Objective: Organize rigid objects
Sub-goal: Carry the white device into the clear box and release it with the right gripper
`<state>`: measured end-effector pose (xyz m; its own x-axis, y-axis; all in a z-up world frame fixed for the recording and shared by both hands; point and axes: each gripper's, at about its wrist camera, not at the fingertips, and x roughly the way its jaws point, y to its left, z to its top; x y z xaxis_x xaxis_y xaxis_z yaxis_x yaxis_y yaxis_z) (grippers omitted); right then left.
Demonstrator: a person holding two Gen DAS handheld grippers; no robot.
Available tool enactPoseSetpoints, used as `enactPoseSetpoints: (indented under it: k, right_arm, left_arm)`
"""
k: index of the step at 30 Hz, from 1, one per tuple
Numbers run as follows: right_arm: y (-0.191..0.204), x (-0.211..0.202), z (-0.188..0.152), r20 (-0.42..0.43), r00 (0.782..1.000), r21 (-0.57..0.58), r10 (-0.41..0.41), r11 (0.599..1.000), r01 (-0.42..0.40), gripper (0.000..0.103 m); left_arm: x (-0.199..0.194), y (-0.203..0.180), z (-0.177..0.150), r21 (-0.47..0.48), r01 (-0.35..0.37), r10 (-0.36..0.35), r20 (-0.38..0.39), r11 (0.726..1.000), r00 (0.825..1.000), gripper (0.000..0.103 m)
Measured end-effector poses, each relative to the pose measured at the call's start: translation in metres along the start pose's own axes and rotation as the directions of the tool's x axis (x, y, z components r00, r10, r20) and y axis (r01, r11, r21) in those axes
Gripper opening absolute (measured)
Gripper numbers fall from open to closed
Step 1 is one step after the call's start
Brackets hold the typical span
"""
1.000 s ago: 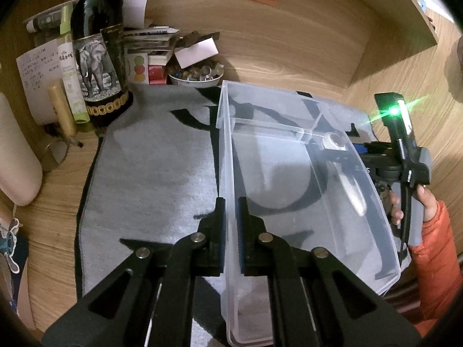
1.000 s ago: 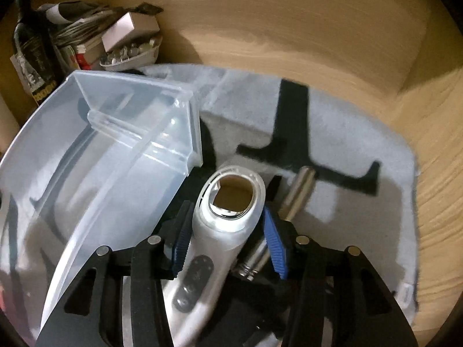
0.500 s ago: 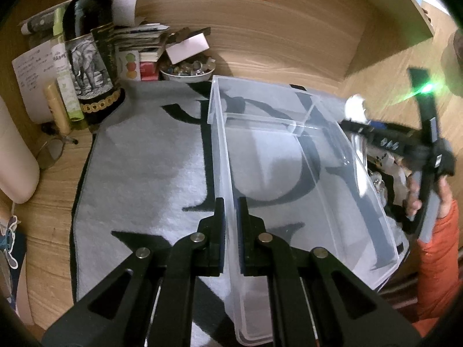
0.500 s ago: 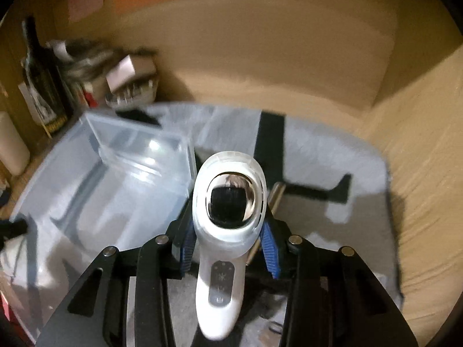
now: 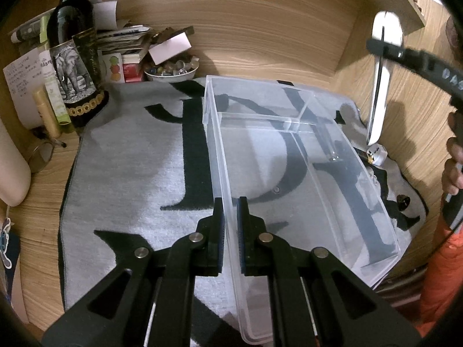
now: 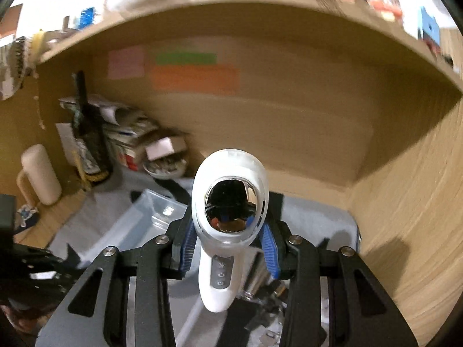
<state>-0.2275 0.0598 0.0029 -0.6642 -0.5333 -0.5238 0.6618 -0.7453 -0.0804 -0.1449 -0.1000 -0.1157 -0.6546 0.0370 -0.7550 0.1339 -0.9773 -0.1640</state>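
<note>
Left wrist view: left tool (image 5: 230, 217) clenched on near wall of clear bin (image 5: 303, 202), resting on grey mat (image 5: 130, 173) on worktop.

Right wrist view: right tool (image 6: 228, 245) grasping white handheld device (image 6: 228, 217), raised well above bin.

The left claw (image 5: 230, 225) is matte black plastic, two angular linkage arms with triangular cut-outs and round silver rivets, ending in flat fingers lined with dark ribbed pads. The right claw (image 6: 228, 248) has the same black frame and silver rivets, but its pads (image 6: 187, 245) are bright blue and ribbed. The right hand (image 5: 453, 170) shows bare skin above an orange sleeve (image 5: 439, 277).
</note>
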Motion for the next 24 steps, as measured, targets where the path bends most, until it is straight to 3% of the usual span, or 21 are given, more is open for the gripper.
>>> enactPoseSetpoints:
  k: [6,9,12,16,24]
  right_arm:
    - [0.032,0.001,-0.004,-0.006,0.997,-0.05,0.075,0.996,-0.075,0.036]
    - [0.04,0.011,-0.011,-0.048,0.992,-0.043,0.119,0.992,-0.121,0.036]
    - [0.051,0.033,-0.023,-0.119,0.986,-0.06,0.113,0.991,-0.121,0.036]
    - [0.06,0.055,-0.036,-0.217,0.968,-0.061,0.129,0.987,-0.145,0.036]
    - [0.067,0.082,-0.054,-0.333,0.934,-0.08,0.131,0.983,-0.167,0.036]
  left_arm:
    - [0.0,-0.001,0.0,0.01,0.004,-0.004,0.001,1.0,1.0,0.008]
    - [0.0,-0.001,-0.001,0.015,0.009,-0.009,0.001,1.0,1.0,0.008]
    - [0.0,0.0,-0.001,0.019,0.015,-0.015,0.001,1.0,1.0,0.008]
    - [-0.001,0.001,-0.002,0.022,0.022,-0.022,0.002,0.999,1.0,0.009]
    - [-0.001,0.002,-0.002,0.024,0.031,-0.031,0.003,0.999,1.0,0.009]
